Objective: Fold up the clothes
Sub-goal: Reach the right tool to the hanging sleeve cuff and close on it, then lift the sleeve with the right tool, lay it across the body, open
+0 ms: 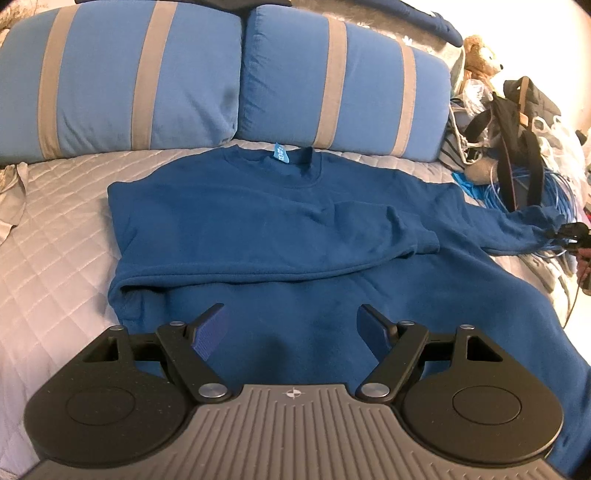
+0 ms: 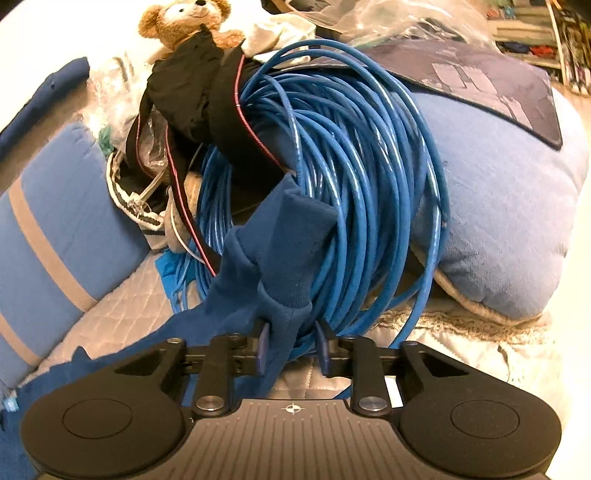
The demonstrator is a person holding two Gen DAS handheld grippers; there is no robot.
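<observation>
A dark blue sweatshirt point(image 1: 258, 221) lies flat on the quilted bed cover point(image 1: 55, 240), collar toward the pillows. One sleeve is folded across its chest point(image 1: 369, 236). The other sleeve point(image 1: 491, 225) stretches out to the right. My left gripper point(image 1: 291, 314) hovers open over the sweatshirt's lower part, with nothing between its fingers. My right gripper point(image 2: 291, 343) is shut on the cuff point(image 2: 291, 236) of the outstretched sleeve, which stands up in front of the cable coil. In the left wrist view the right gripper point(image 1: 570, 236) shows small at the sleeve's end.
Two blue striped pillows point(image 1: 140, 81) point(image 1: 343, 85) stand behind the sweatshirt. Right of it is a pile: a coil of blue cable point(image 2: 351, 166), a black bag with straps point(image 1: 517, 147), a teddy bear point(image 2: 184, 22), plastic bags. A pale blue plush cushion point(image 2: 509, 206) lies beyond the coil.
</observation>
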